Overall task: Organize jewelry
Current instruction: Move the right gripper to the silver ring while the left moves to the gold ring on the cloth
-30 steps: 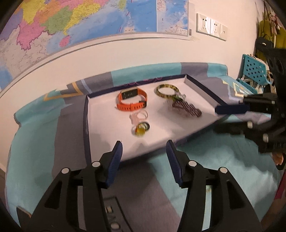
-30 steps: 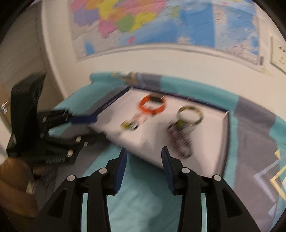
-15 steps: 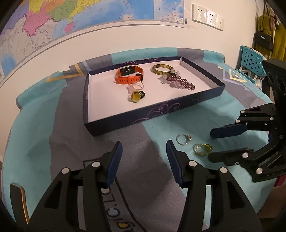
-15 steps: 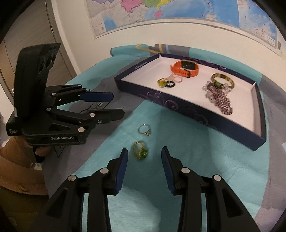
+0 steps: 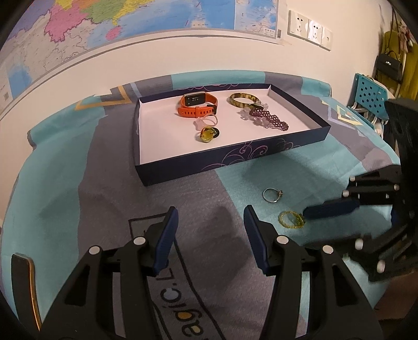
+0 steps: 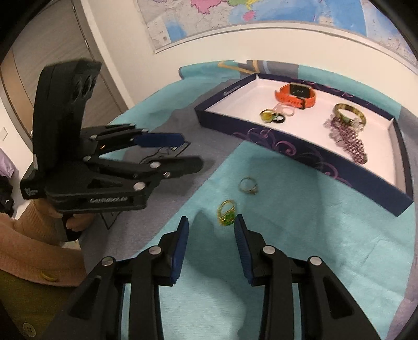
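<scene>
Ahead of me stands a white wall point(image 5: 183, 57) carrying a large coloured map point(image 5: 109, 18). To the map's right sits a row of white wall sockets point(image 5: 309, 29). Below the wall, a table is covered with a teal and grey cloth point(image 5: 65, 204) bearing gold angular trim. At my far right I see a teal perforated chair point(image 5: 371, 95), with a black handbag point(image 5: 390, 65) hanging above it against yellow-green fabric. At my far left stands a grey-brown cabinet door point(image 6: 52, 44). Lighting is warm indoor light.

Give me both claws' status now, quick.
Left claw: open, holding nothing.
Right claw: open, holding nothing; the green ring lies on the cloth just ahead of it.
</scene>
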Action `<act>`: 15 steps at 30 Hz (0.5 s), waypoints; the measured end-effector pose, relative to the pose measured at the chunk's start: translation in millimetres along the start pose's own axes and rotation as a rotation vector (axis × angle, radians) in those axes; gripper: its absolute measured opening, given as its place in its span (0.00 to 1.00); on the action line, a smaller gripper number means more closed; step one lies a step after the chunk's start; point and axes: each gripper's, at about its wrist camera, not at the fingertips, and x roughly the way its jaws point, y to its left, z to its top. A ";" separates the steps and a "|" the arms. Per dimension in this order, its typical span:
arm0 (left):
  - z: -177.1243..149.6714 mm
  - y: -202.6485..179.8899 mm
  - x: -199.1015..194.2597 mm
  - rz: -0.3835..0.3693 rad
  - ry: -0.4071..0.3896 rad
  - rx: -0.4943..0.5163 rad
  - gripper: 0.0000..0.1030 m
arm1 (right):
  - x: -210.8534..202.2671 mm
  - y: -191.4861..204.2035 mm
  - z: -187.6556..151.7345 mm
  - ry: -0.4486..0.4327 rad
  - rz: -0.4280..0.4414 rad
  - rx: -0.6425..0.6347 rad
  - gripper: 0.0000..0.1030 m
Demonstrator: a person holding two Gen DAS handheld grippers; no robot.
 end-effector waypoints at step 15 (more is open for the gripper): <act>-8.2 -5.9 -0.7 -0.022 0.022 0.003 0.50 | 32.7 -12.2 30.7 0.020 -0.145 -0.061 0.23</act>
